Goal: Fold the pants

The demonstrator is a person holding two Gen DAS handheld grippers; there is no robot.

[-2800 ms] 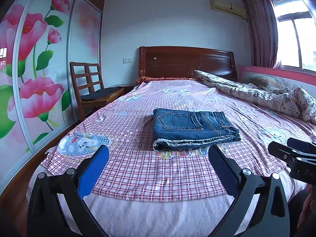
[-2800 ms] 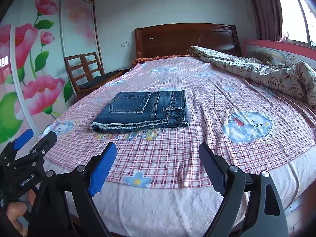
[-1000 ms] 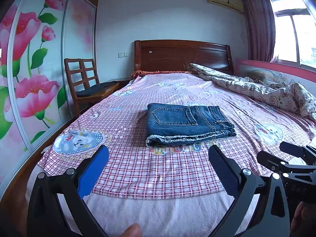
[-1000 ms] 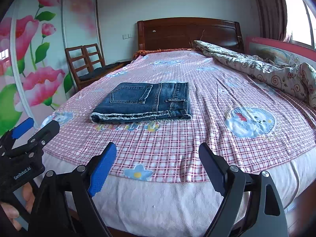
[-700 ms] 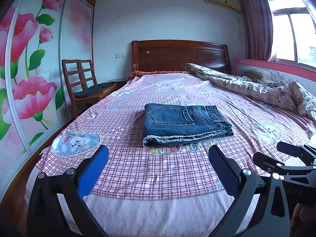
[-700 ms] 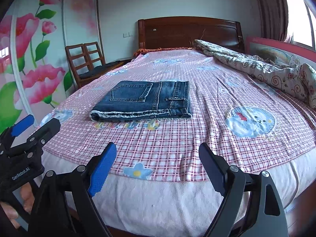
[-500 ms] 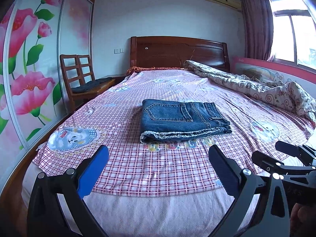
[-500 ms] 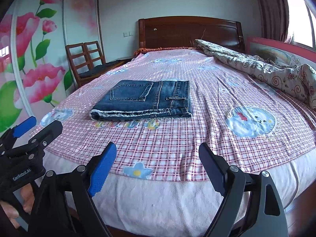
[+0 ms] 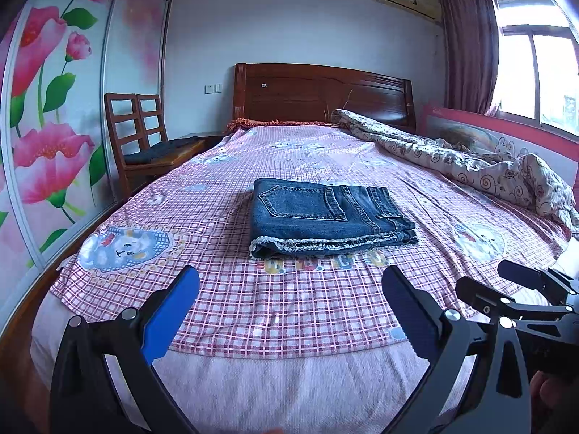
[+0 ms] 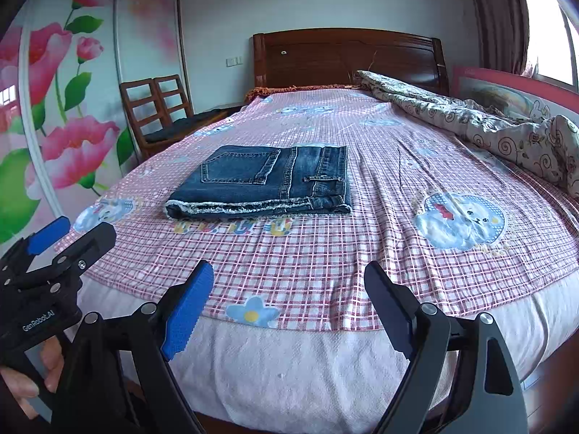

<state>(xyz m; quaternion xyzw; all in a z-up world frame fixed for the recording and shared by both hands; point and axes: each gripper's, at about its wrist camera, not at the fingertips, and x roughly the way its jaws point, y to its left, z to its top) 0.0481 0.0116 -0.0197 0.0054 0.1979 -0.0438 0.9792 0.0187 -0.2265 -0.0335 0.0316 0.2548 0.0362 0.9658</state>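
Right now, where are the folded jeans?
In both wrist views the folded jeans lie mid-bed on the checked sheet, beyond both open grippers, with the rumpled quilt to their right and the wooden chair off left.

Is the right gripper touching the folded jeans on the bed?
Apart. In the right wrist view the right gripper hangs open near the foot of the bed, and a wide strip of checked sheet lies bare between its fingertips and the folded jeans.

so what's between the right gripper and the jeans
Only bare checked sheet with a printed band of letters, seen in the right wrist view. The open right gripper hangs at the bed's foot, apart from the folded jeans.
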